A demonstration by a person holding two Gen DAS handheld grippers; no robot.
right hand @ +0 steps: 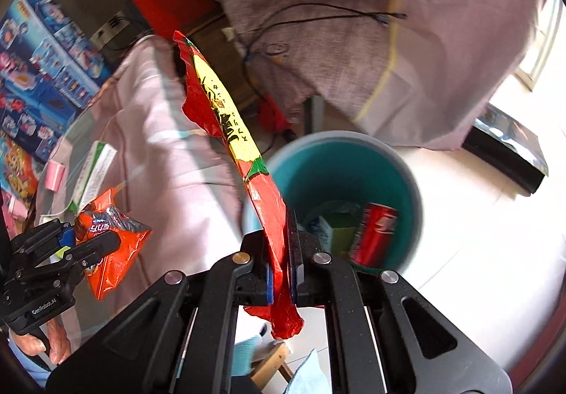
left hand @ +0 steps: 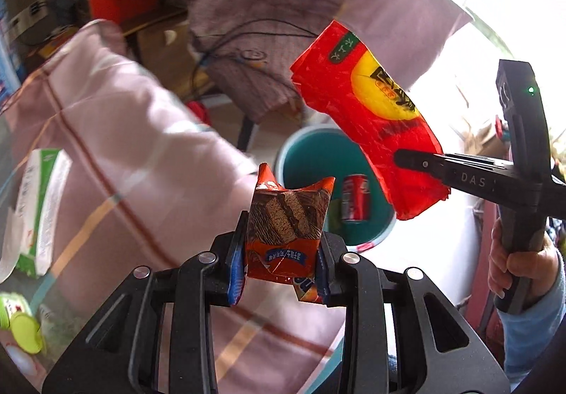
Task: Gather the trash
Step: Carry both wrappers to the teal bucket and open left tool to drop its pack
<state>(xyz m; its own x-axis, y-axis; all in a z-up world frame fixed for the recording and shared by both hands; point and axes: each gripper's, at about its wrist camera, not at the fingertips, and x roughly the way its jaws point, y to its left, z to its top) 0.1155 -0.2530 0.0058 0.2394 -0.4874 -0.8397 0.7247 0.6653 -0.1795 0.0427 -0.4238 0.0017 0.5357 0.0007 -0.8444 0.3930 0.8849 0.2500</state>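
Observation:
My left gripper (left hand: pixel 283 266) is shut on an orange snack wrapper (left hand: pixel 288 220) printed with a chocolate wafer; the same wrapper (right hand: pixel 113 245) shows at the left of the right wrist view. My right gripper (right hand: pixel 281 273) is shut on a flat red and yellow wrapper (right hand: pixel 244 160), which in the left wrist view (left hand: pixel 371 118) hangs from the right gripper (left hand: pixel 417 160) over the bin. A teal trash bin (right hand: pixel 414 188) stands on the floor beyond both grippers, holding a red soda can (right hand: pixel 375 234) and a green carton (right hand: pixel 339 231).
A glass tabletop over a pink striped cloth (left hand: pixel 106 132) fills the left. On it lie a green and white box (left hand: pixel 39 213) and a yellow-green lid (left hand: pixel 24 330). A mauve draped cloth (right hand: pixel 318 22) with a black cable hangs behind the bin (left hand: pixel 311 153). Toy boxes (right hand: pixel 39 50) stand far left.

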